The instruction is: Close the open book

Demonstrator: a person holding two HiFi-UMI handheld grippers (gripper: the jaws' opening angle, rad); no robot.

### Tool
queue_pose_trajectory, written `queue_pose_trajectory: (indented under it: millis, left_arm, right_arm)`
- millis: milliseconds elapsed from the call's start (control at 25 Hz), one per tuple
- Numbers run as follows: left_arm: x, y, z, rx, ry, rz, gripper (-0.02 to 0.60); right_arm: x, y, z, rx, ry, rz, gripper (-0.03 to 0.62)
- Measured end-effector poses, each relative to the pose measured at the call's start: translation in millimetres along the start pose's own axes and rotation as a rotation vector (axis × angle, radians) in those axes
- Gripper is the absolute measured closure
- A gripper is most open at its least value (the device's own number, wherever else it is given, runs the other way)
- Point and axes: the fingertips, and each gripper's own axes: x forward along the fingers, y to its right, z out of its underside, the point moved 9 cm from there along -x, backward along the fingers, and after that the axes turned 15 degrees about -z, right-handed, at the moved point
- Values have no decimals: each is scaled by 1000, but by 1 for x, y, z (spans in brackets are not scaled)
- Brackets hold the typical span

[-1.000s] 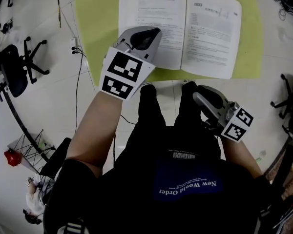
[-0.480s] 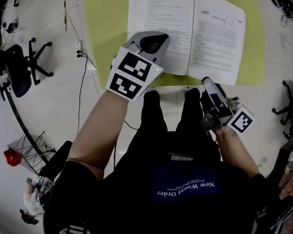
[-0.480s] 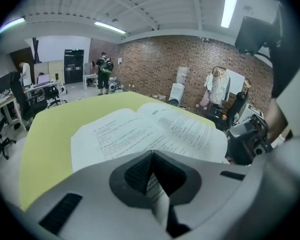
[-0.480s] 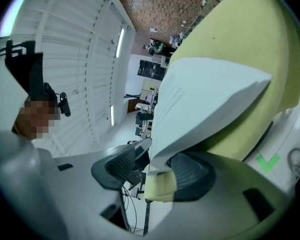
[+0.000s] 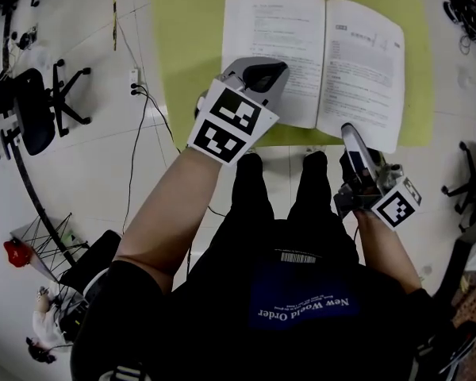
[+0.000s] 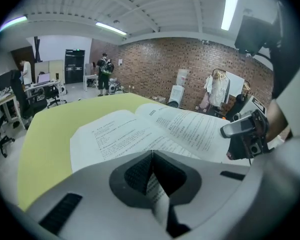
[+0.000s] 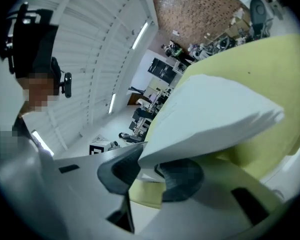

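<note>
The open book (image 5: 313, 54) lies flat on the yellow-green table (image 5: 190, 38), both printed pages facing up. My left gripper (image 5: 271, 71) sits over the near edge of the left page, jaws shut. In the left gripper view its fingertips (image 6: 152, 154) meet, and a strip of print shows in the hollow behind them. My right gripper (image 5: 349, 129) reaches the near right corner of the book. In the right gripper view the white stack of right-hand pages (image 7: 215, 114) lies between its closing jaws (image 7: 157, 161); I see no firm press from the pads.
The table's near edge runs just below the book, with my black-clad legs (image 5: 278, 205) under it. Office chairs (image 5: 32, 109) and a cable (image 5: 135, 149) are on the floor at the left. A person (image 6: 106, 69) stands far off by a brick wall.
My right gripper has come up from beside my knee to the book's near right corner and now points along the table. The left gripper has stayed on the left page.
</note>
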Motion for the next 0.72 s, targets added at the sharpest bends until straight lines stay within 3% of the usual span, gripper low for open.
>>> queue_pose_trajectory:
  millis: [160,400,720]
  left_arm:
    - [-5,8,-3,-8,40,1,574]
    - [-2,10,-7,-24,36,26,574]
    - [-4,2,-1,-18,44,67,574]
  right_arm:
    - [1,-14,-7,-120,-96,31,497]
    - [16,-35,-15,-328,-265,101,485]
    - [44,-46,-7,-391,-353,113,519]
